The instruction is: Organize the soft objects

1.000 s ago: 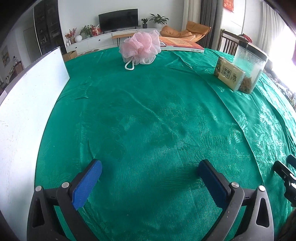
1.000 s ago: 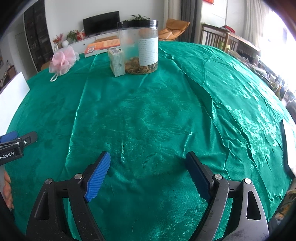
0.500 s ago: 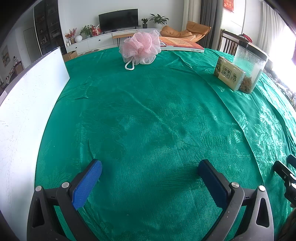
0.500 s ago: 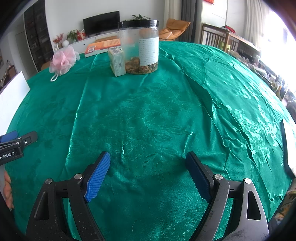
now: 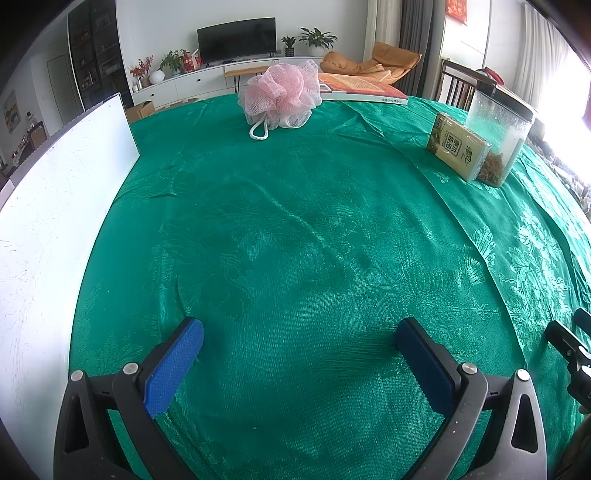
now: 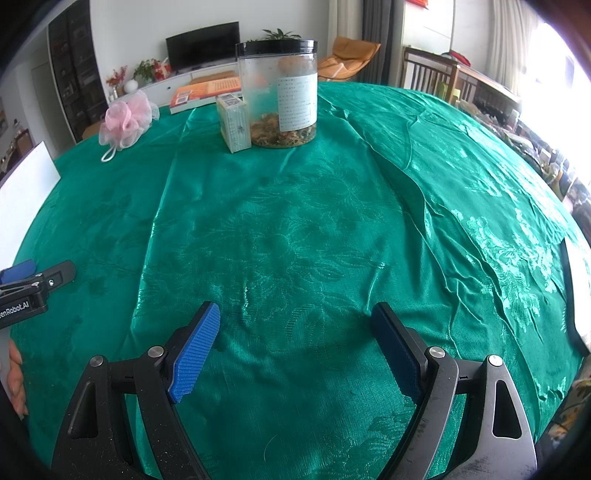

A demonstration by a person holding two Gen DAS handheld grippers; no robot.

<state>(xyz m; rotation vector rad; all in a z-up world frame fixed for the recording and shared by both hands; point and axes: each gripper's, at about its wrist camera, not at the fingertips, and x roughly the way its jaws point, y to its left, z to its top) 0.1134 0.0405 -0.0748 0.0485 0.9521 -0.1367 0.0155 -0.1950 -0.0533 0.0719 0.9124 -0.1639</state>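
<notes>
— Since both sets of jaws are spread wide and empty, why do the left gripper and right gripper hover low over the tabletop?

— Likely staging. The pink bath pouf sits at the far edge, well apart, beside a book.

A white wall is running behind a dark television sitting on a long white cabinet, with potted plants standing along it. An orange lounge chair is resting beside grey curtains, and daylight is glaring through the window past a wooden chair.
</notes>
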